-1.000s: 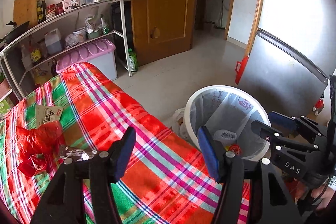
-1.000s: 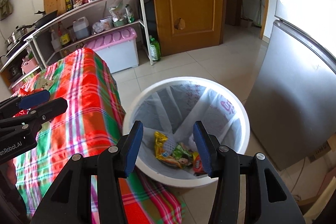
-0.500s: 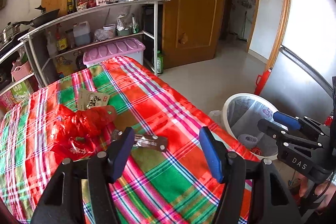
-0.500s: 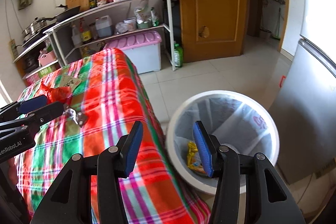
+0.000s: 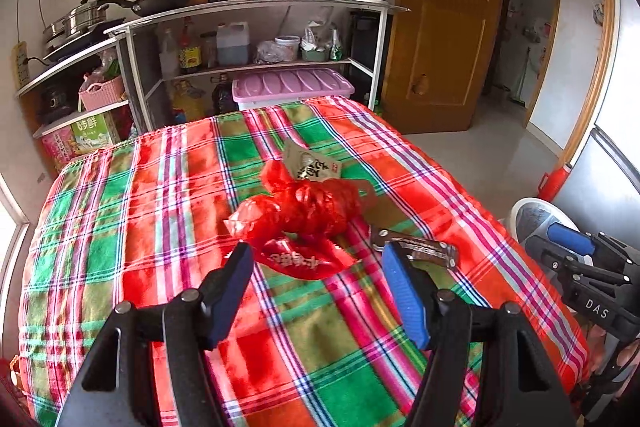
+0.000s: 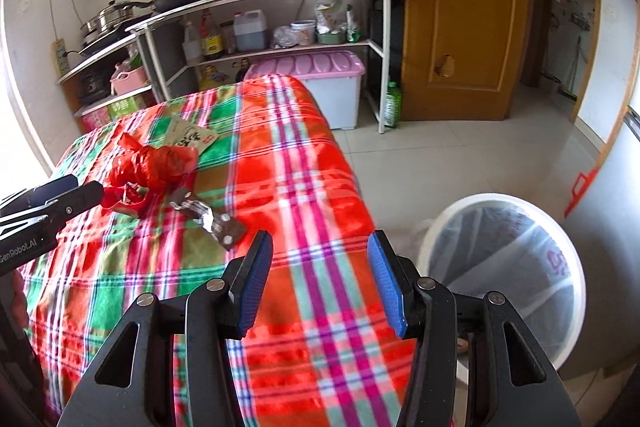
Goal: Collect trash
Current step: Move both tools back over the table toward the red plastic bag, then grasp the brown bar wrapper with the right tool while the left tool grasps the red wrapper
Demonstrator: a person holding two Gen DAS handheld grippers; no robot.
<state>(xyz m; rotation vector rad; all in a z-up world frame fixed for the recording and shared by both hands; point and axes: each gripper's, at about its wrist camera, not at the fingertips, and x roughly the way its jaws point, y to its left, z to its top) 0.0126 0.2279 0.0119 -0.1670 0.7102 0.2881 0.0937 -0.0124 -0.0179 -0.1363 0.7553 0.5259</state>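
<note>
Trash lies on a table with a plaid cloth (image 5: 140, 227): a crumpled red plastic bag (image 5: 304, 207), a red wrapper (image 5: 300, 261) in front of it, a tan snack packet (image 5: 312, 165) behind it, and a brown wrapper (image 5: 416, 251) to the right. My left gripper (image 5: 318, 299) is open and empty, just short of the red wrapper. My right gripper (image 6: 320, 281) is open and empty above the table's right edge. The brown wrapper (image 6: 208, 219) and red bag (image 6: 156, 163) lie to its left. A white lined bin (image 6: 504, 267) stands on the floor at the right.
A metal shelf rack (image 5: 256, 39) with bottles, pans and a kettle stands behind the table, with a pink-lidded box (image 5: 292, 85) under it. A wooden door (image 5: 448, 19) and an open doorway are at the back right. A grey fridge (image 6: 612, 203) stands beside the bin.
Both grippers have swung left, away from the bin and toward the trash on the table. The left gripper has come close to the red wrapper. Both stayed open.
</note>
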